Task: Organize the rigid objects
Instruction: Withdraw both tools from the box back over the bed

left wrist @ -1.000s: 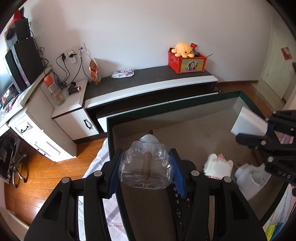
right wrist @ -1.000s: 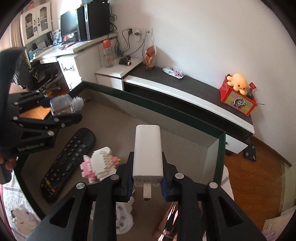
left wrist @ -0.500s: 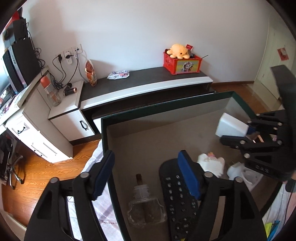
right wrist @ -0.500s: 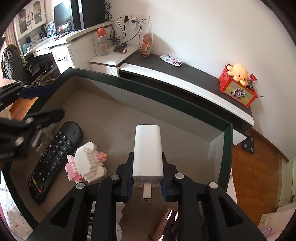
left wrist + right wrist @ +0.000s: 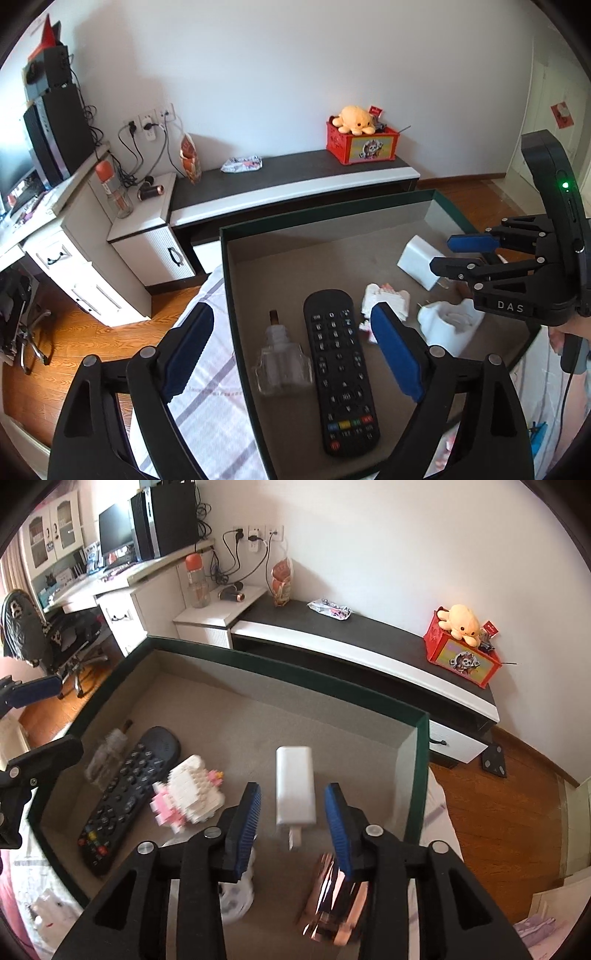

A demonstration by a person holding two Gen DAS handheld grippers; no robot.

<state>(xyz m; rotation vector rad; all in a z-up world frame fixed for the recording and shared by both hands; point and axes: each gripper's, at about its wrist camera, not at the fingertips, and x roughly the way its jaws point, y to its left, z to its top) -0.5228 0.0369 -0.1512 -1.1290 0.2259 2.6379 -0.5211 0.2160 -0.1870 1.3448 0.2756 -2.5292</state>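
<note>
While both of your grippers stand spread and empty over the green-rimmed box (image 5: pixel 325 218), the placing step for two items reads as finished. Your left gripper (image 5: pixel 291 350) hangs above the clear glass bottle (image 5: pixel 282 363), which lies on its side on the box floor, just beside the black remote (image 5: pixel 341 369). Your right gripper (image 5: pixel 291 823) straddles the white charger (image 5: pixel 295 786), which lies flat on the box floor with its plug toward the camera; neither pad appears to touch it.

Also in the box are the white-and-pink brick figure (image 5: pixel 188 794), a white plastic piece (image 5: pixel 448 325) and a copper-coloured cylinder (image 5: pixel 338 904).

Next move, in my judgement: lift each gripper straight up and clear of the box wall without nudging the bottle, which could roll, then seek any remaining item outside the box; none is clearly visible.

Against the frame one second ago: your left gripper then pinched the bottle, and your right gripper pinched the charger. Half a second ago the bottle was already down while the charger was still held.
</note>
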